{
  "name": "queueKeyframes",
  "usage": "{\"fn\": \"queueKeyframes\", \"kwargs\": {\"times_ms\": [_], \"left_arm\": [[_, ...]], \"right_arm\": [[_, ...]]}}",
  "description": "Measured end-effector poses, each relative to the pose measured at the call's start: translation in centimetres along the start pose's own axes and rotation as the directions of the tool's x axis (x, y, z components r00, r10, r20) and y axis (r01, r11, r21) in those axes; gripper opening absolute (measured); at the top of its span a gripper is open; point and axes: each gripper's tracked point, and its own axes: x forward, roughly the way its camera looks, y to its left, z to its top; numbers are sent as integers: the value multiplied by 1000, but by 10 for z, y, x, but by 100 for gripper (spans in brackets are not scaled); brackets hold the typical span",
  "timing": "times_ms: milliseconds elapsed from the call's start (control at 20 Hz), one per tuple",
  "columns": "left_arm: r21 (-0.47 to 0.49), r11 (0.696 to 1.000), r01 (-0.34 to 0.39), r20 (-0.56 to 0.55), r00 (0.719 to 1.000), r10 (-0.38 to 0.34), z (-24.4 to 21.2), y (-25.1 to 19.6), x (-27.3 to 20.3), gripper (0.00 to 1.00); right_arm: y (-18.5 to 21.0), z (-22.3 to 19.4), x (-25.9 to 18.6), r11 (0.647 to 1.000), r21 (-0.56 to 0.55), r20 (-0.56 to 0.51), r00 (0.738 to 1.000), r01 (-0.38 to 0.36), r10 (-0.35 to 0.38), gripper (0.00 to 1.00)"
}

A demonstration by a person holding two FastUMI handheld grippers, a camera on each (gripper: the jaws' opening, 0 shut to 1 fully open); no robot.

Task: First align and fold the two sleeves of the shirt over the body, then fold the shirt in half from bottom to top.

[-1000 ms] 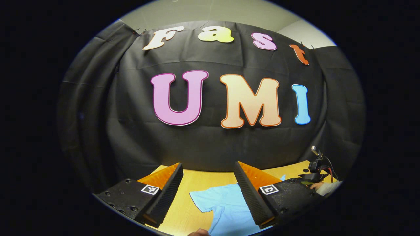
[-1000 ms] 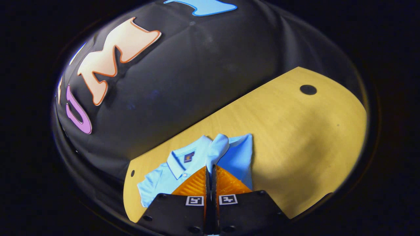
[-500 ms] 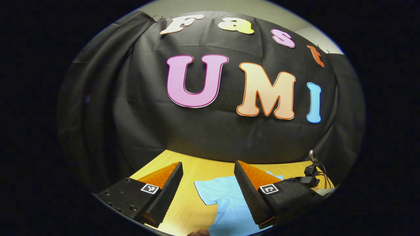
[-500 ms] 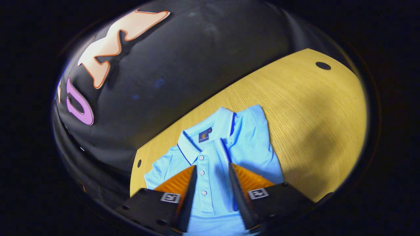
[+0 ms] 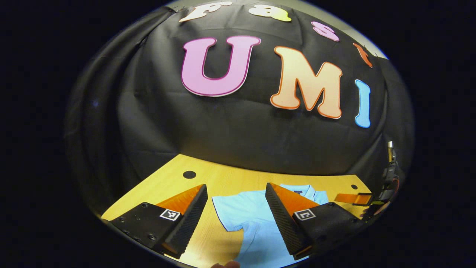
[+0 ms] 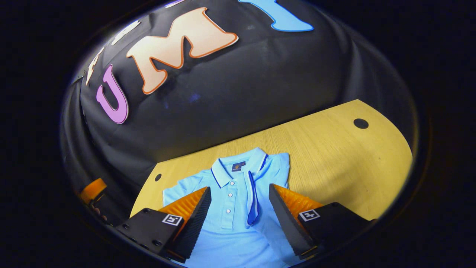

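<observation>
Both hand-held grippers, left (image 5: 236, 208) and right (image 6: 240, 212), hovered wide open and empty over the shirt (image 6: 238, 208) on the desk (image 6: 334, 160), one sleeve (image 6: 277, 175) folded inward, apparently freeing the next grasp.

- Left gripper (image 5: 236, 208): two wedge-shaped fingers with ribbed inner faces on black blocks, each carrying a small square black-and-white marker; round screw heads dot the left block.
- Right gripper (image 6: 240, 212): same wedge fingers, ribbed faces, black blocks, square markers and screw heads.
- Seen from the left gripper view, the right gripper trails dark cables.
</observation>
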Motion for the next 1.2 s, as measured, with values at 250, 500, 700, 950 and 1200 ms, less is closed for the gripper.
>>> {"fn": "queueKeyframes", "kwargs": {"times_ms": [250, 500, 700, 950, 1200], "left_arm": [[10, 1000, -29, -120, 992, 30, -51, 15, 46, 95], [68, 997, -47, -237, 970, 61, -100, 18, 79, 95], [88, 991, -100, -280, 952, 121, -126, 26, 101, 94], [131, 982, -136, -330, 928, 173, -150, 33, 114, 95], [70, 984, -162, -340, 924, 176, -156, 32, 114, 97]], "right_arm": [[-31, -1, -26, 998, -27, 21, 998, 60, -59, 97], [-51, -17, -39, 994, -53, 2, 995, 96, -96, 98], [-67, -28, -47, 987, -99, -13, 992, 124, -126, 97], [-78, -35, -57, 984, -114, -30, 989, 137, -141, 98], [-84, -32, -65, 980, -130, -19, 988, 148, -152, 98]]}}
